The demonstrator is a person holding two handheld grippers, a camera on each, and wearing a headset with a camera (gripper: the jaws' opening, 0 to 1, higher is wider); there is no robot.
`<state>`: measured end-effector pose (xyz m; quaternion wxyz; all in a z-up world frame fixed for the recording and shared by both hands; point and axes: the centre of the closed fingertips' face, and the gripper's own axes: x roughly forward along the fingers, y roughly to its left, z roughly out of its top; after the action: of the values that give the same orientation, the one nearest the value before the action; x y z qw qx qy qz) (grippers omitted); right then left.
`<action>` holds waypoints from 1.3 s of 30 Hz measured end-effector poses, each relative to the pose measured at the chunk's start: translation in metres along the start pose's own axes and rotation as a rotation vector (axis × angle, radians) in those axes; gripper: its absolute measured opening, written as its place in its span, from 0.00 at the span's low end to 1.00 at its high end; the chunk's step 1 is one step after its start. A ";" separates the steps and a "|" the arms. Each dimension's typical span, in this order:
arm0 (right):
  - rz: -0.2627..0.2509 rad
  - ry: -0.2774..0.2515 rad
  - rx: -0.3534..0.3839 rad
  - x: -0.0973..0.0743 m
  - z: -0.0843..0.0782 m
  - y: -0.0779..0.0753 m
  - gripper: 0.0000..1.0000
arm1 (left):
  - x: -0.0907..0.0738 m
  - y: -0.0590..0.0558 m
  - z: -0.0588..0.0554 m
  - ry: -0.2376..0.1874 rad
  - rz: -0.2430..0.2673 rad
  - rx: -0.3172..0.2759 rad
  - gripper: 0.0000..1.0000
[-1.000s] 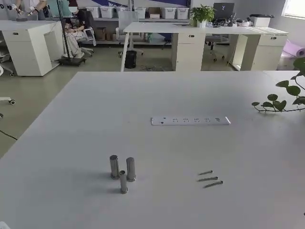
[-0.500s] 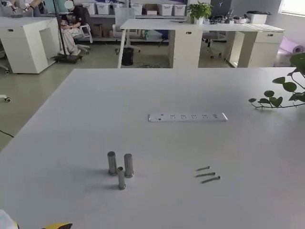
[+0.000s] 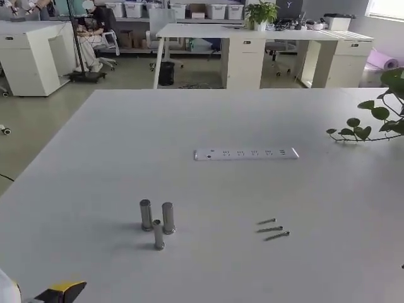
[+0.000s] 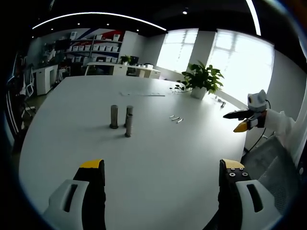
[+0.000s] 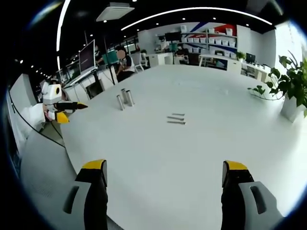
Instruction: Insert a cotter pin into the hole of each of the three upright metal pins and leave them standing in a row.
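Observation:
Three upright metal pins point(image 3: 158, 222) stand in a tight cluster on the white table point(image 3: 208, 126), left of centre. To their right lie three small cotter pins point(image 3: 272, 228), side by side. A yellow fingertip point(image 3: 63, 290) pokes in at the bottom left corner of the head view. My left gripper point(image 4: 161, 166) is open and holds nothing, with the metal pins point(image 4: 123, 119) and cotter pins point(image 4: 175, 118) well ahead of it. My right gripper point(image 5: 164, 166) is open too, far short of the cotter pins point(image 5: 175, 118) and metal pins point(image 5: 123, 98).
A white power strip point(image 3: 246, 154) lies across the table's middle, beyond the parts. Leafy plant stems point(image 3: 369, 123) hang over the right edge. Desks, chairs and shelves with bins fill the room behind. The other gripper point(image 4: 247, 120) shows at the right of the left gripper view.
The head camera has tilted, shifting the scene slightly up. A yellow gripper tip has come into the bottom left corner. The pins and cotter pins have not moved.

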<state>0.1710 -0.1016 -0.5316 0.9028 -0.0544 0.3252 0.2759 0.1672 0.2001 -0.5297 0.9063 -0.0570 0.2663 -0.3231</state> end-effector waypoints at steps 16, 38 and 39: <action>-0.032 -0.002 0.007 -0.004 0.000 -0.006 0.96 | 0.004 0.008 0.006 0.022 0.001 0.033 0.96; -0.015 0.017 0.016 0.000 -0.003 -0.005 0.95 | 0.042 0.030 0.045 0.005 -0.011 0.142 0.79; -0.016 0.019 0.017 0.000 -0.003 -0.006 0.95 | 0.044 0.031 0.046 0.002 -0.012 0.143 0.77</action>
<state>0.1726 -0.1073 -0.5346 0.9023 -0.0517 0.3357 0.2654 0.2371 0.1940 -0.5187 0.9060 0.0065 0.2430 -0.3466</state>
